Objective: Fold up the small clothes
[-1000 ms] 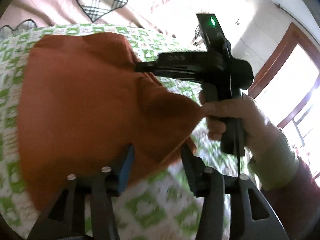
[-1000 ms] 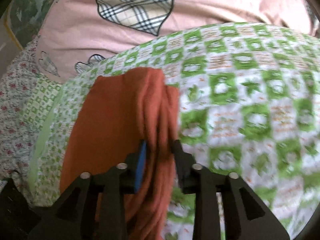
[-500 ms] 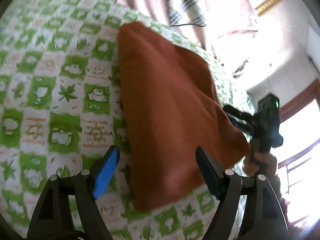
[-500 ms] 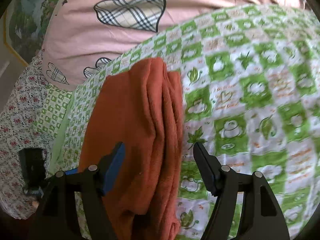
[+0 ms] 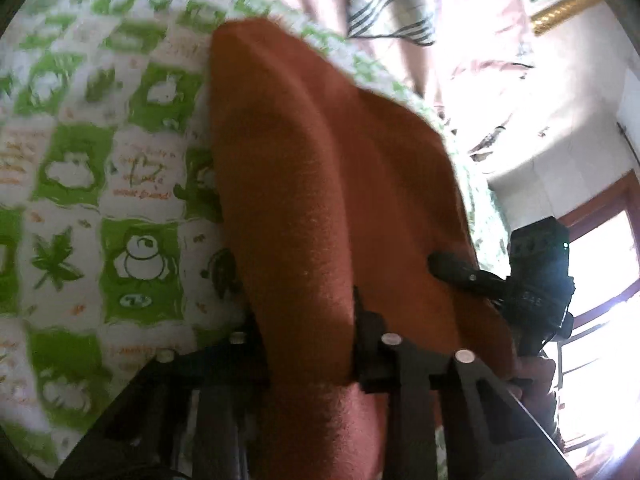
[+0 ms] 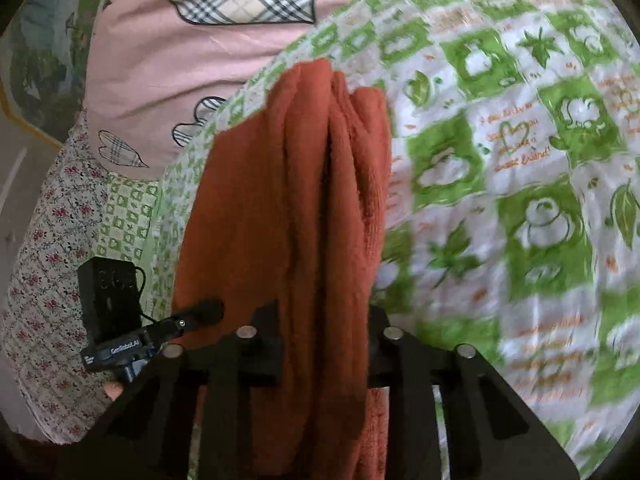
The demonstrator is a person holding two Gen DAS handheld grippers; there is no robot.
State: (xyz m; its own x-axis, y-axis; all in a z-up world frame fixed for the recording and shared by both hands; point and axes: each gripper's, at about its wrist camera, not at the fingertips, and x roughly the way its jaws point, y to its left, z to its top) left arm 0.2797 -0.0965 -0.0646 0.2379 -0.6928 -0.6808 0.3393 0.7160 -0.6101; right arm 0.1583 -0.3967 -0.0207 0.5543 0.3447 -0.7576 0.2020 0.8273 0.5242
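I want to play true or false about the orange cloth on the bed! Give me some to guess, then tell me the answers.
1. The cloth is orange-brown. True.
2. It lies on a plain blue sheet. False: the sheet is green and white checks with little pictures.
3. The cloth sits between the jaws of both the left gripper and the right gripper, which are closing. True.
4. The cloth is spread flat in one layer. False: it is bunched in folds.
5. A pink cover with checked hearts lies behind the sheet. True.
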